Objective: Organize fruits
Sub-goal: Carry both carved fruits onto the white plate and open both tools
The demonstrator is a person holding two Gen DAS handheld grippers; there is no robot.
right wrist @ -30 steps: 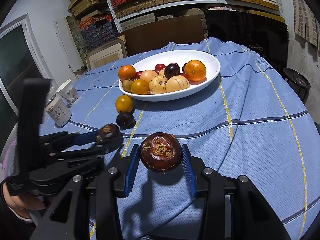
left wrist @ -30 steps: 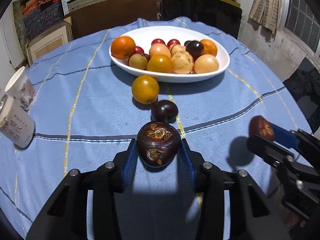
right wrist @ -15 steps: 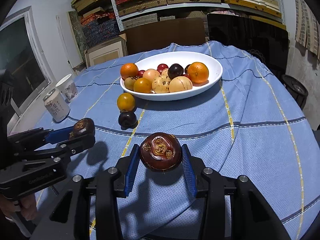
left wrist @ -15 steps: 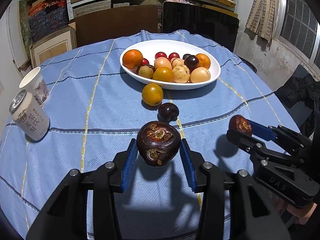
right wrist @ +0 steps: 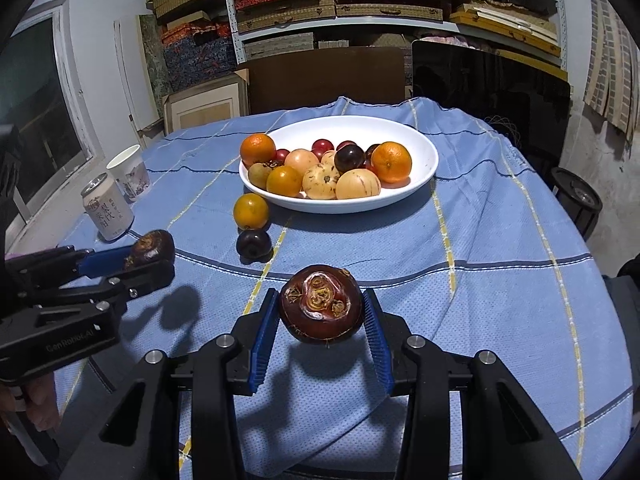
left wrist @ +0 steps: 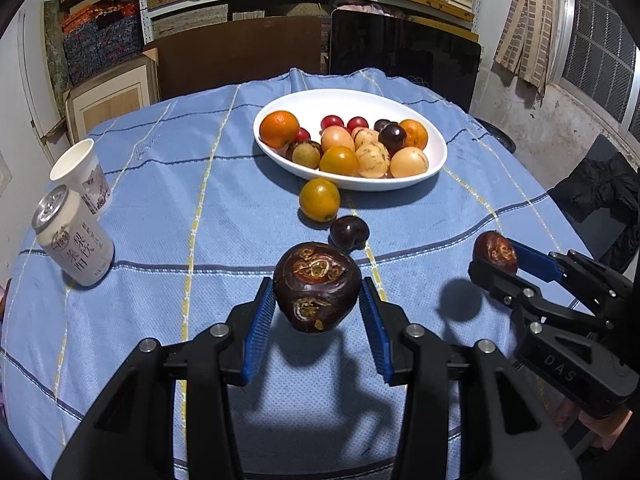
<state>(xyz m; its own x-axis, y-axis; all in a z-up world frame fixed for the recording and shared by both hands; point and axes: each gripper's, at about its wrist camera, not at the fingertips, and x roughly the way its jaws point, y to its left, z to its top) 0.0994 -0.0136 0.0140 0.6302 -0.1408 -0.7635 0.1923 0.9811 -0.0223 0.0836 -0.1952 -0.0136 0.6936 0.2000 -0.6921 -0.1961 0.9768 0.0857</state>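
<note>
My left gripper is shut on a dark brown water chestnut and holds it above the blue tablecloth. My right gripper is shut on a second dark water chestnut, also raised; it shows at the right of the left wrist view. A white oval bowl with oranges, red and dark plums and pale fruits stands at the far middle. A yellow-orange fruit and a dark plum lie on the cloth in front of the bowl.
A drink can and a paper cup stand at the table's left edge. Chairs, framed boards and shelves of boxes stand behind the round table. A black bag lies to the right.
Both grippers have risen and pulled back from the bowl with their water chestnuts still held. The can and cup have come fully into view.
</note>
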